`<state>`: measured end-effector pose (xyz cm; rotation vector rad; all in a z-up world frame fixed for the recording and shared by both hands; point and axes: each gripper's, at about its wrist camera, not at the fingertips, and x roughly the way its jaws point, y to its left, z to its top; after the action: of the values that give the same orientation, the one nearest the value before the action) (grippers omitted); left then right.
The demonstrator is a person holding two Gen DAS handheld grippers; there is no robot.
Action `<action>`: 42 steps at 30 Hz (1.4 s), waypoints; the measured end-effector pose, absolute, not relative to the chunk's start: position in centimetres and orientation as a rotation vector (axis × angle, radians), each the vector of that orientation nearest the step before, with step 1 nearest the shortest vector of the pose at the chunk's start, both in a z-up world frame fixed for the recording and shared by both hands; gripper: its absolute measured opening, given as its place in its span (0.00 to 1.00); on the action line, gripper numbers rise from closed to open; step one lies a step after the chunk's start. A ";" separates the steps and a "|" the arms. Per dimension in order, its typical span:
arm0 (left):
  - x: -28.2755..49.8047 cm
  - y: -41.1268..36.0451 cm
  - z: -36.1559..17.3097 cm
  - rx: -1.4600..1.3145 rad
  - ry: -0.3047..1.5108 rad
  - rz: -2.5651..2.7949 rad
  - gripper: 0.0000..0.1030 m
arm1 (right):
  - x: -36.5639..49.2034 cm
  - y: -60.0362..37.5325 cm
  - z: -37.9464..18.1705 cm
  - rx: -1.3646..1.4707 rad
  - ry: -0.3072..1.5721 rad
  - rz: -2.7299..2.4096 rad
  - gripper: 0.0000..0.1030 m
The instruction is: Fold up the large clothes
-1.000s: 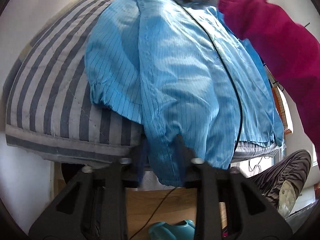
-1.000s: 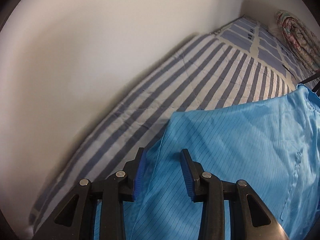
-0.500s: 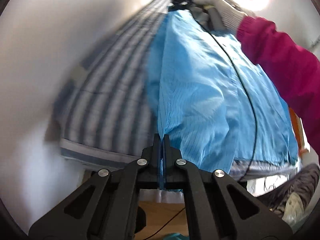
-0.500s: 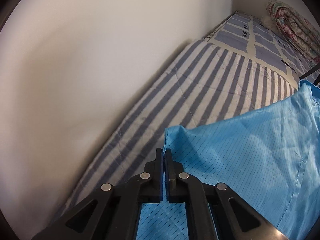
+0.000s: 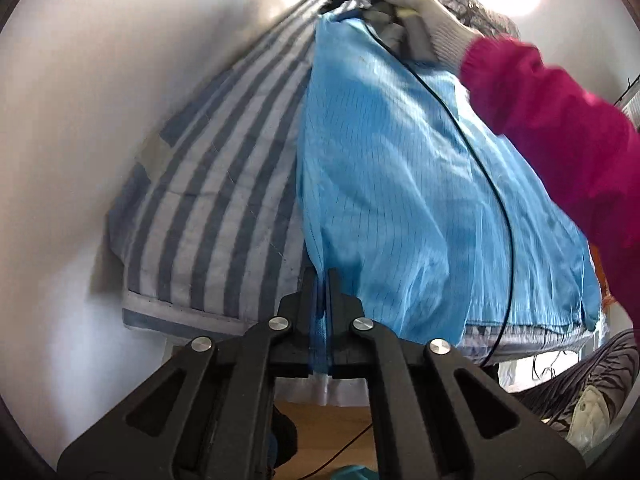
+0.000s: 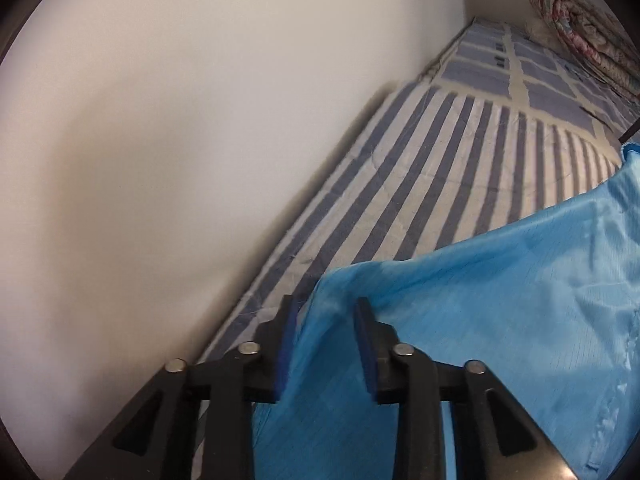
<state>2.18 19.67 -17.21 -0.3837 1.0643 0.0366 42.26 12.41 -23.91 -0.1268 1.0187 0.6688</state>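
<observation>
Wall (image 5: 60, 120) fills the left of the left wrist view, pale and bare. Next to it lies the striped bedcover (image 5: 224, 184), its hemmed end hanging over the bed's foot. The left gripper (image 5: 322, 280) stands at that lower edge with its jaws nearly closed, having just eased a little apart, and a fold of the blue garment (image 5: 420, 184) is pinched between them. The garment spreads rightward over the bedcover, its far corner up by a gloved hand (image 5: 424, 16). A thin black cable (image 5: 492, 184) runs down across the cloth. Further right is a magenta sleeve (image 5: 568, 120), and low in the corner a patterned trouser leg (image 5: 592, 368).

In the right wrist view, the wall (image 6: 160, 120) again takes the left. The striped bedcover (image 6: 420, 184) runs diagonally beside it. The right gripper (image 6: 326, 312) has just been opening: its jaws stand apart, the garment's edge (image 6: 480, 300) lies loose between them, touching the left pad and clear of the right one. At far right, a rolled floral quilt (image 6: 576, 24) rests at the bed's head.
</observation>
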 end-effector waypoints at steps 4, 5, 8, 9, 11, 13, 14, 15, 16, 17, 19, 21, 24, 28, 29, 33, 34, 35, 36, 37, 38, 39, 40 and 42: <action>2.0 20.1 -15.5 -0.387 1.003 0.027 0.42 | 40.5 6.4 -20.9 -0.117 0.968 0.631 0.30; 2.3 20.1 -15.4 -0.387 0.997 0.027 0.42 | 40.2 5.2 -20.6 -0.121 0.968 0.625 0.30; 3.3 20.7 -15.3 -0.414 1.008 0.004 0.43 | 38.4 1.3 -21.0 -0.144 1.000 0.614 0.30; 3.5 20.9 -15.4 -0.426 1.014 -0.001 0.47 | 37.7 0.3 -21.5 -0.149 1.016 0.615 0.30; 4.6 21.5 -15.9 -0.468 1.035 -0.019 0.51 | 36.6 -0.8 -22.4 -0.158 1.036 0.621 0.30; 5.4 21.9 -16.7 -0.495 1.056 -0.023 0.51 | 35.6 -1.4 -23.3 -0.182 1.051 0.633 0.30; 5.8 22.2 -17.1 -0.506 1.070 -0.028 0.51 | 35.5 -1.4 -23.9 -0.198 1.056 0.634 0.30; 6.1 22.4 -17.5 -0.506 1.084 -0.020 0.51 | 35.3 -1.5 -24.3 -0.201 1.063 0.632 0.30; 6.3 22.5 -17.9 -0.501 1.095 -0.007 0.51 | 35.3 -1.7 -24.7 -0.195 1.071 0.634 0.30; 6.6 22.8 -18.3 -0.503 1.106 -0.003 0.51 | 35.7 -2.0 -25.3 -0.189 1.078 0.630 0.30; 7.1 23.2 -19.5 -0.511 1.135 0.026 0.51 | 36.0 -2.2 -26.5 -0.188 1.090 0.611 0.30; 7.1 23.1 -20.2 -0.503 1.148 0.032 0.51 | 35.8 -2.3 -27.6 -0.184 1.100 0.594 0.29; 7.5 22.6 -20.3 -0.496 1.143 0.008 0.49 | 35.6 -2.3 -27.3 -0.188 1.092 0.597 0.29; 8.2 21.7 -20.4 -0.500 1.160 -0.046 0.07 | 33.7 -4.1 -24.9 -0.081 1.107 0.641 0.30; 8.4 21.2 -20.1 -0.479 1.156 -0.055 0.05 | 32.5 -4.7 -24.3 -0.050 1.108 0.665 0.30; 8.4 20.0 -18.3 -0.393 1.100 -0.069 0.02 | 28.2 -5.7 -24.0 0.027 1.132 0.753 0.31; 8.4 19.9 -17.9 -0.393 1.088 -0.068 0.01 | 27.2 -5.6 -24.4 0.016 1.146 0.761 0.31; 8.3 19.8 -17.6 -0.392 1.076 -0.066 0.01 | 26.8 -5.4 -24.7 0.009 1.155 0.759 0.31; 8.2 19.7 -17.2 -0.385 1.064 -0.063 0.01 | 26.3 -5.3 -25.3 0.001 1.173 0.751 0.31; 8.1 19.5 -16.8 -0.367 1.052 -0.058 0.01 | 26.1 -5.3 -25.9 0.001 1.197 0.735 0.31; 8.0 19.2 -16.4 -0.340 1.040 -0.056 0.01 | 26.1 -5.3 -26.0 0.012 1.211 0.723 0.33; 7.9 18.9 -16.2 -0.318 1.032 -0.055 0.01 | 26.3 -5.4 -26.0 0.030 1.217 0.719 0.33; 7.8 18.4 -15.8 -0.292 1.020 -0.058 0.01 | 26.3 -5.2 -25.5 0.047 1.219 0.722 0.34; 7.7 17.8 -15.4 -0.267 1.004 -0.065 0.01 | 26.3 -4.3 -24.1 0.080 1.210 0.742 0.42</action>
<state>7.70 17.77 -15.35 -0.2665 1.0036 -0.0649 26.28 -4.34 -24.06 0.0803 1.2097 0.7417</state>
